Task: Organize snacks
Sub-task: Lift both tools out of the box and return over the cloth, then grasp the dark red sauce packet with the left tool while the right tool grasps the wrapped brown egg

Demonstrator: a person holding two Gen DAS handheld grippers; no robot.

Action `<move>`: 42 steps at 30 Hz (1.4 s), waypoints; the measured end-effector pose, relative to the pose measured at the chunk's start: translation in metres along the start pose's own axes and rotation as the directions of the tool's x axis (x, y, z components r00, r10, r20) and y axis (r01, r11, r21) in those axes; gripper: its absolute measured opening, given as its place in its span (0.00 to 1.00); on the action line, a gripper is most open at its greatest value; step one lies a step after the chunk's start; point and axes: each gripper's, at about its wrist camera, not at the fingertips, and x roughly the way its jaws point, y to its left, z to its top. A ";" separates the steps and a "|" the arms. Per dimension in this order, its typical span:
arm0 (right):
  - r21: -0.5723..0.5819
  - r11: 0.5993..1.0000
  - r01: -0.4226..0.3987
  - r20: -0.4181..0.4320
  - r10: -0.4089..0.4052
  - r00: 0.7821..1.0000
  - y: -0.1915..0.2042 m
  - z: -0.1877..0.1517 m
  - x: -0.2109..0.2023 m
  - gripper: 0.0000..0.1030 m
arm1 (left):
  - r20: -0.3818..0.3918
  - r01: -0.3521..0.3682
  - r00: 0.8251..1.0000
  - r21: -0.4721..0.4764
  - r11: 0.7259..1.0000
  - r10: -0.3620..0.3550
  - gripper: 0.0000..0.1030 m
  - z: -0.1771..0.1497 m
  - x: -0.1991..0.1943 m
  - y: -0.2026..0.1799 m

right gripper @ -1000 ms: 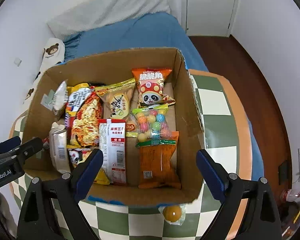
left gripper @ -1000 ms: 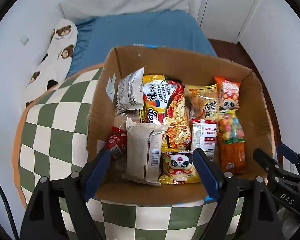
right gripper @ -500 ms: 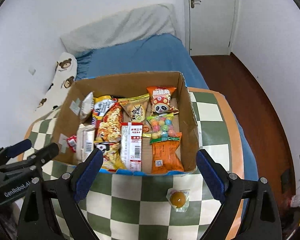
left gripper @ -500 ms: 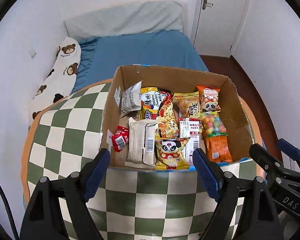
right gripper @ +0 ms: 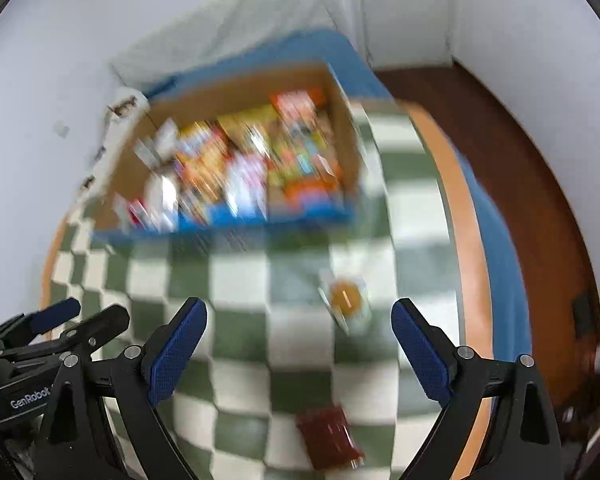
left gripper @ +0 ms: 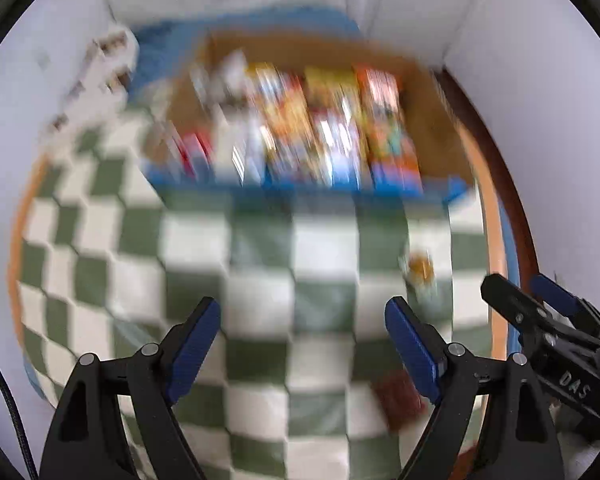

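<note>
Your right gripper (right gripper: 298, 344) is closing with nothing between its pads — the clear-wrapped orange sweet (right gripper: 345, 296) lies on the checked table (right gripper: 244, 280) just ahead of the gap. Your left gripper (left gripper: 302, 346) stands wide and empty. Nearer you lies a dark red packet (right gripper: 328, 436); well beyond sits the cardboard box (right gripper: 236, 92), packed with blurred snacks.

Open checkered tabletop (right gripper: 260, 280) near; cardboard box (right gripper: 236, 92) blocks the far side.
</note>
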 end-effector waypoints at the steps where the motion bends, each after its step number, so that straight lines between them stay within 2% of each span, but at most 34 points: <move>1: 0.028 1.000 -0.002 -0.041 0.003 0.999 -0.014 -0.014 0.010 0.74 | -0.066 0.019 0.998 0.008 1.000 -0.018 0.82 -0.012 0.019 -0.008; 2: 0.049 0.999 -0.006 -0.076 0.010 0.997 -0.024 -0.025 0.019 0.57 | -0.106 0.030 0.994 0.012 0.999 -0.029 0.82 -0.021 0.034 -0.014; 5: 0.115 0.993 0.007 -0.151 0.010 0.988 -0.058 -0.060 0.040 0.55 | -0.260 0.088 0.963 0.031 0.996 -0.077 0.82 -0.047 0.080 -0.036; 7: 0.145 0.989 0.024 -0.173 0.001 0.985 -0.075 -0.076 0.048 0.55 | -0.359 0.134 0.926 0.017 0.991 -0.120 0.82 -0.062 0.110 -0.052; 10: 0.197 0.979 0.053 -0.190 -0.015 0.982 -0.101 -0.093 0.052 0.55 | -0.479 0.196 0.855 -0.052 0.979 -0.197 0.80 -0.075 0.147 -0.072; 14: 0.248 0.965 0.082 -0.199 -0.032 0.979 -0.129 -0.105 0.057 0.55 | -0.561 0.221 0.787 -0.130 0.966 -0.256 0.80 -0.088 0.182 -0.095; 17: 0.268 0.959 0.094 -0.211 -0.037 0.977 -0.141 -0.109 0.061 0.55 | -0.595 0.209 0.761 -0.152 0.966 -0.259 0.80 -0.093 0.200 -0.108; 18: 0.269 0.958 0.098 -0.214 -0.039 0.976 -0.144 -0.109 0.062 0.55 | -0.595 0.200 0.763 -0.154 0.968 -0.253 0.80 -0.094 0.204 -0.113; 19: 0.272 0.957 0.097 -0.217 -0.037 0.975 -0.145 -0.108 0.064 0.55 | -0.626 0.212 0.737 -0.140 0.967 -0.253 0.80 -0.094 0.205 -0.116; 20: 0.276 0.956 0.096 -0.217 -0.035 0.975 -0.146 -0.109 0.064 0.55 | -0.621 0.206 0.747 -0.124 0.971 -0.238 0.80 -0.094 0.205 -0.120; 21: 0.277 0.956 0.095 -0.216 -0.034 0.976 -0.147 -0.109 0.064 0.55 | -0.611 0.199 0.760 -0.108 0.974 -0.223 0.73 -0.093 0.204 -0.124; 22: 0.276 0.957 0.092 -0.214 -0.033 0.976 -0.147 -0.107 0.064 0.55 | -0.599 0.189 0.776 -0.079 0.979 -0.198 0.60 -0.092 0.202 -0.127; 24: 0.276 0.958 0.082 -0.208 -0.024 0.978 -0.145 -0.103 0.063 0.55 | -0.582 0.182 0.796 -0.026 0.983 -0.163 0.49 -0.090 0.198 -0.130; 26: 0.266 0.962 0.066 -0.199 -0.012 0.980 -0.140 -0.095 0.063 0.55 | -0.552 0.161 0.825 0.025 0.987 -0.120 0.49 -0.087 0.192 -0.128; 28: 0.252 0.967 0.041 -0.186 0.007 0.983 -0.133 -0.083 0.065 0.55 | -0.490 0.111 0.869 0.073 0.991 -0.061 0.49 -0.077 0.183 -0.118; 31: 0.223 0.975 -0.007 -0.155 0.043 0.987 -0.120 -0.056 0.071 0.55 | -0.416 0.032 0.909 0.100 0.994 0.012 0.49 -0.058 0.175 -0.093; 33: 0.198 0.980 -0.033 -0.129 0.059 0.990 -0.107 -0.036 0.078 0.55 | -0.379 -0.016 0.924 0.094 0.995 0.050 0.49 -0.044 0.171 -0.073; 36: 0.202 0.975 -0.088 -0.105 0.111 0.988 -0.091 -0.001 0.099 0.55 | -0.353 -0.060 0.933 0.032 0.998 0.067 0.49 -0.022 0.168 -0.042; 39: 0.206 0.971 -0.122 -0.108 0.147 0.983 -0.078 0.022 0.118 0.55 | -0.338 -0.075 0.939 -0.014 0.997 0.066 0.49 -0.011 0.165 -0.027; 42: 0.197 0.975 -0.106 -0.145 0.136 0.980 -0.068 0.035 0.141 0.55 | -0.336 -0.070 0.940 -0.038 0.997 0.054 0.50 -0.007 0.164 -0.024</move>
